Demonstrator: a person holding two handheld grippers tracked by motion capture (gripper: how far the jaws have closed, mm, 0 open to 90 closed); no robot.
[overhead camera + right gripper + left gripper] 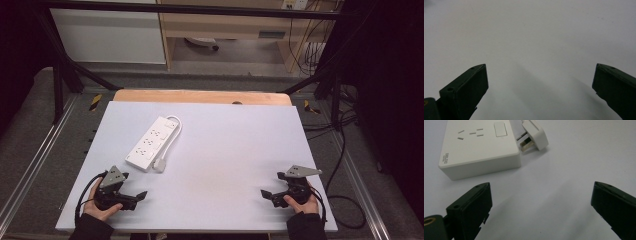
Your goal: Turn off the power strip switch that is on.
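Work has barely begun here: your left gripper (141, 195) and your right gripper (265, 194) both rest low at the near edge of the tabletop (235, 150), each with its fingers spread wide and nothing between them, as the left gripper view and the right gripper view both make plain. The white power strip (151, 142) lies flat on the left half of the tabletop, running at a slant away from you, with its cord (174, 122) looping round the far end and back down its right side to the plug (160, 164), which lies loose just beside the strip's near end, prongs bare. You seem to be at the approach, with no grasp yet made; your left gripper is the nearer one and already looks at the strip's near corner and the plug. Judging from that, the next move calls for carrying the left fingers (470, 207) forward and squaring them to the plug's small body, which sits close against the strip, so come in on the open side to avoid nudging the strip. Your right gripper is well apart, facing bare tabletop, and could steady the strip. Writing: a small line of grey print runs along the strip's near left corner, likely a brand mark, too small to read surely.
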